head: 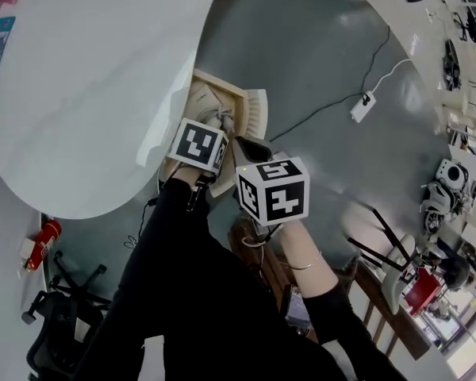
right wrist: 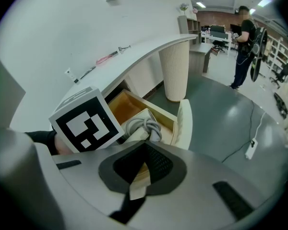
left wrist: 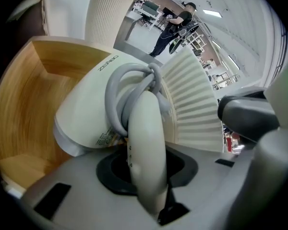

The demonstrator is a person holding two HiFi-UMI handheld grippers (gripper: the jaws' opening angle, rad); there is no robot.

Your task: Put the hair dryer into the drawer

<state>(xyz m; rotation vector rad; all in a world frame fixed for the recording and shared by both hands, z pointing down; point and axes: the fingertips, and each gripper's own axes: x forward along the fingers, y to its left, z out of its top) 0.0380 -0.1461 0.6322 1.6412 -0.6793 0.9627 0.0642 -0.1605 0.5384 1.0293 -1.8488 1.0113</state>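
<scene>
Right, noted from beside the counter (head: 87,70): the wooden drawer (right wrist: 119,105) under its curved white edge stands pulled out. Its ribbed white drawer front (right wrist: 185,121) faces the grey floor (head: 317,62). The white hair dryer (left wrist: 89,111) is inside the drawer, its fat body lying over the wooden interior and just beside the inner face of the drawer front. Whether the body rests on the drawer bottom, I cannot tell. Its grey cord (left wrist: 129,87) is looped in a bundle and knotted around the top of the handle. The left tongs (left wrist: 151,190) are clamped on the dryer's handle, which runs straight down between the jaws. The right tongs (right wrist: 137,186) are clenched, jaws drawn together and holding nothing. They hang just above the drawer's outer end, close to the left tongs' marker cube (right wrist: 86,123). In the head view the two cubes sit side by side over the drawer front, nearly touching. A ribbed white column (right wrist: 175,71) stands under the counter beyond the drawer. Farther off on the floor lies a white power strip (head: 363,106) with a dark cable running from it. A person (right wrist: 242,51) in dark clothes stands well apart at the far side of the room.
</scene>
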